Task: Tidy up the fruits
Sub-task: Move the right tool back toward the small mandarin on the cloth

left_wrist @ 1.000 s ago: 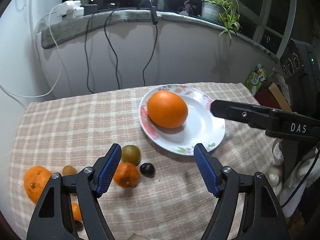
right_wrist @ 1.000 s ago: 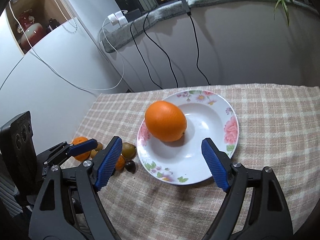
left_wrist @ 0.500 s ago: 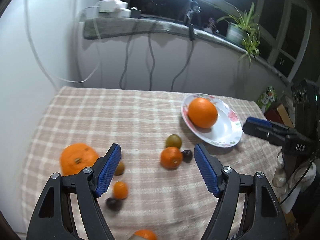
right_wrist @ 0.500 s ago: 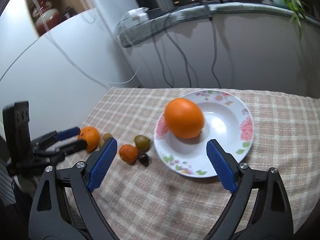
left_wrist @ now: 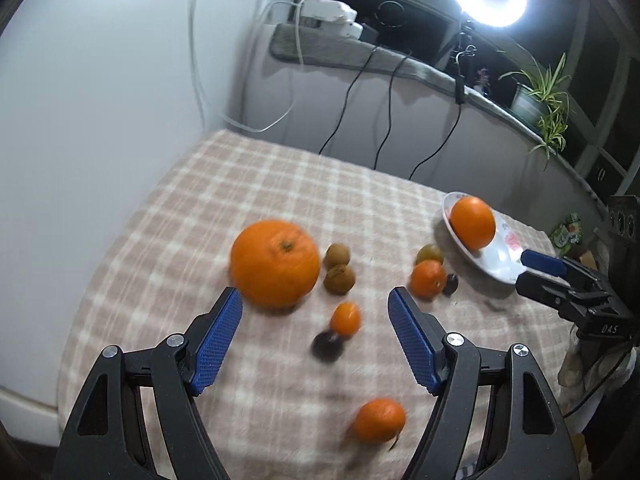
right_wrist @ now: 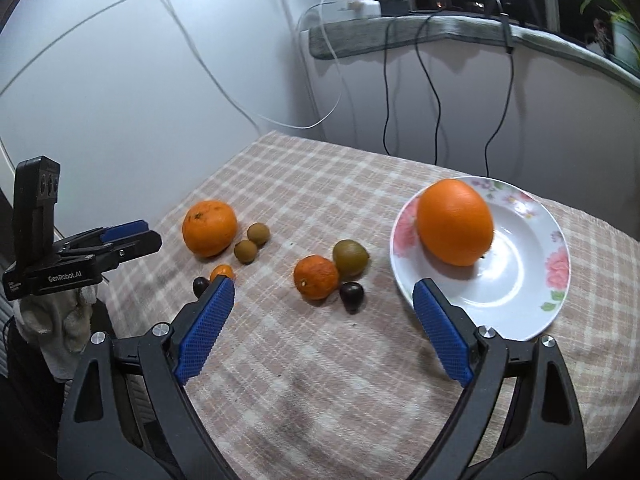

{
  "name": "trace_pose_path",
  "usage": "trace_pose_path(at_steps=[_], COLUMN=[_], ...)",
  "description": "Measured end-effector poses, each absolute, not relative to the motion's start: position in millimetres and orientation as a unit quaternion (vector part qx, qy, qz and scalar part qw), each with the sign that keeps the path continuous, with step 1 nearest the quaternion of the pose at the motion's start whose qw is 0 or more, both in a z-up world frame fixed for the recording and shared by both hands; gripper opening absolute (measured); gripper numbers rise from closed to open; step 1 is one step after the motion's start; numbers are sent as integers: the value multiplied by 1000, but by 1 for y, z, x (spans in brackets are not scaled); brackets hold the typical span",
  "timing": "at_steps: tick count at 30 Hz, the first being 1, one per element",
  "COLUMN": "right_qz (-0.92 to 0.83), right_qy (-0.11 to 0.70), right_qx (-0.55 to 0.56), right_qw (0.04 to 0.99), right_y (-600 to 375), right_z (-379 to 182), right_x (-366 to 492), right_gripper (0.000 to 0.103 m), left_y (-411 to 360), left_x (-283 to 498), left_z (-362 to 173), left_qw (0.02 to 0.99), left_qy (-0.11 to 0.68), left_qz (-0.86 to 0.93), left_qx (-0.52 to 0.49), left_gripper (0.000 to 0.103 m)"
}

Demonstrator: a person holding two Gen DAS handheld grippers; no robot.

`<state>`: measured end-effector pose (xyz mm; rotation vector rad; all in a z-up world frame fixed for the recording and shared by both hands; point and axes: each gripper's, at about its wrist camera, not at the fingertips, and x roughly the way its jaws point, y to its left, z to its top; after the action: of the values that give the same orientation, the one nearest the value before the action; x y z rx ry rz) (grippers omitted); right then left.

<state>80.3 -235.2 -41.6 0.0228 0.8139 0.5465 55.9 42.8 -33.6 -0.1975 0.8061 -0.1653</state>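
Task is at an early stage, judging by the layout: one large orange [right_wrist: 455, 222] sits on the floral plate [right_wrist: 516, 284] near the tablecloth's right edge, resting toward the plate's left side. Everything else is loose on the checked tablecloth [right_wrist: 320, 380].

Left to collect: a big mandarin [right_wrist: 209, 227] toward the left edge, two brown longan-like fruits [right_wrist: 252, 242] just beside it, a tiny orange kumquat [left_wrist: 346, 317] touching a dark fruit [left_wrist: 327, 346], and one more small orange [left_wrist: 379, 419] near the front edge. Mid-cloth cluster just left of the plate: small mandarin [right_wrist: 316, 277], green-brown kiwi-like fruit [right_wrist: 350, 258], dark glossy plum-like fruit [right_wrist: 352, 295], all touching or nearly so.

Left gripper [left_wrist: 316, 340] has jaws spread and nothing between the pads; it hangs over the left group, with the big mandarin just beyond its left pad. Right gripper [right_wrist: 324, 330] has jaws spread wide and empty, aimed at the middle cluster, its right pad overlapping the plate rim in view.

Textures: citrus skins are pebbled and round, so they may roll. The plate is glossy ceramic, shallow. The cloth is soft woven fabric. Pads are blue ribbed rubber.
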Motion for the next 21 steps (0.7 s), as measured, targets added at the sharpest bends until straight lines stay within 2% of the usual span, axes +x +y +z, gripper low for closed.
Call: trace_pose_path(at_steps=[6,7,9,12,18,21], right_qz=[268,268,272,275,271,264], right_qy=[394,396,403,411,414,415], right_qx=[-10,-12,-13,-23,-55,-69], right_qw=[879,878,874,869,867,868], right_y=[-218,-217,-213,-206,-191,-184], right_z=[-55,-59,-64,-72,-82,-87], right_x=[77,78,80,85,95,101], right_gripper=[92,90,76,66,55,54], left_y=[45,44,40,29,6,0], left_x=[30,24,17,9,0,-1], left_z=[-50,-53,-56,-60,-66,-70], left_qw=[898,894,888,882,879,876], left_qy=[413,418,426,435,444,449], left_qz=[-93,-101,-113,-126,-149,-153], left_qx=[-118,-126,-132,-126,-91,-84], left_gripper=[72,70,65,57,52,50])
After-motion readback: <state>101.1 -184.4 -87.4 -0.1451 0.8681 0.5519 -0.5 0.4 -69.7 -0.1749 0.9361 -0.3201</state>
